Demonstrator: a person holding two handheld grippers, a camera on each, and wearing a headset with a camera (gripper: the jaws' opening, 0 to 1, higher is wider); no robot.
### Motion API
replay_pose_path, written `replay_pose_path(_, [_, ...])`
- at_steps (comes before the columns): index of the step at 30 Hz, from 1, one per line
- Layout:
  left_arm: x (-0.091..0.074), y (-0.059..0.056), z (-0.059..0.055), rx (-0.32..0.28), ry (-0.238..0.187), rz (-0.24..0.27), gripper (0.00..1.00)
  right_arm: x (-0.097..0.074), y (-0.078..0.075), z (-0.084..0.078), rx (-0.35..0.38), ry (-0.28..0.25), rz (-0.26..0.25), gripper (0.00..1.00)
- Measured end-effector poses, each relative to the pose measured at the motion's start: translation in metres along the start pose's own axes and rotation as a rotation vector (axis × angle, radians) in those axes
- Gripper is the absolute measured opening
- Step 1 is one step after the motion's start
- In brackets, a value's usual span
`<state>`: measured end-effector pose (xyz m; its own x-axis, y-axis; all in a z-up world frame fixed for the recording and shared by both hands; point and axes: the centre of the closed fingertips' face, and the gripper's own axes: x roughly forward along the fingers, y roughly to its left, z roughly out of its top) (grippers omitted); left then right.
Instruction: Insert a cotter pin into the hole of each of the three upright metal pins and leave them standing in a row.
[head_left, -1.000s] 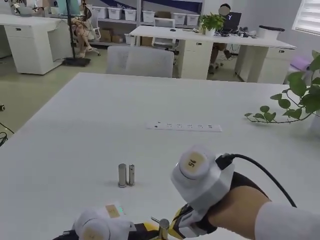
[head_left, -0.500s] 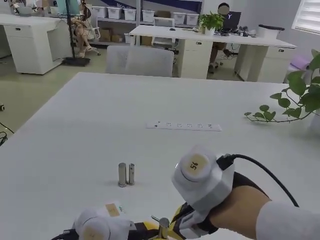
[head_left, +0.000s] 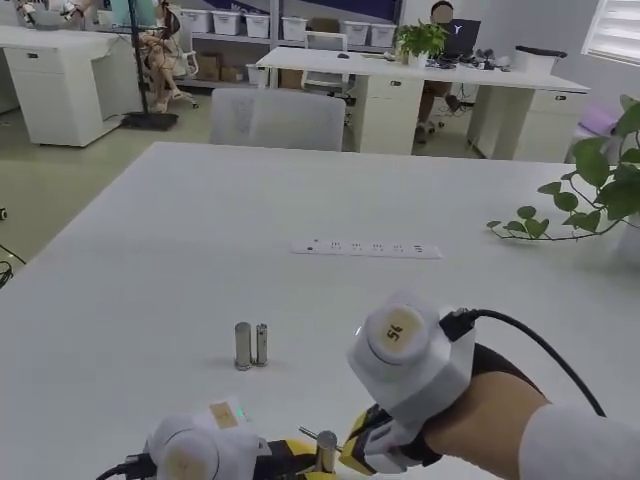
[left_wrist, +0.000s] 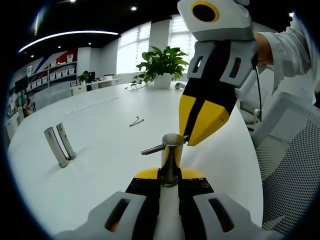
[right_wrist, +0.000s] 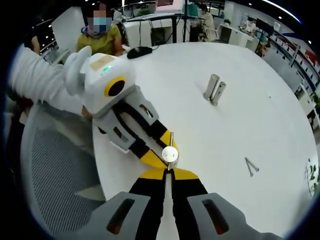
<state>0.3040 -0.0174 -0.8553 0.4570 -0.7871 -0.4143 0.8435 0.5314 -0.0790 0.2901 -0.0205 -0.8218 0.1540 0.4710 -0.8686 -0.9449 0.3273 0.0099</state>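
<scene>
Left gripper view: a cotter pin (left_wrist: 151, 149) sits through the hole of the held metal pin (left_wrist: 171, 155).
The left gripper (left_wrist: 169, 176) pinches this metal pin upright. The right gripper (left_wrist: 194, 136), tips pressed together, grips the cotter pin's other end. Two other metal pins (left_wrist: 60, 146) stand side by side on the white table (left_wrist: 110, 170).

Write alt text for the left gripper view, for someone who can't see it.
The left gripper holds a short silver metal pin while the yellow-tipped right gripper holds a thin cotter pin crosswise in its head. Two more silver metal pins stand side by side on the white table at left.
</scene>
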Motion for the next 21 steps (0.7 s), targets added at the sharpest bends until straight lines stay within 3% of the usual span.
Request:
replay_pose_path(12, [0.0001, -0.0005, -0.0005, -0.002, -0.001, 0.000, 0.11, 0.0029, -0.0003, 0.0046, -0.036, -0.008, -0.012, 0.06])
replay_pose_path(21, [0.0005, -0.0004, -0.0008, -0.003, 0.000, 0.000, 0.11, 0.0022, -0.0015, 0.0012, -0.026, -0.019, -0.015, 0.16])
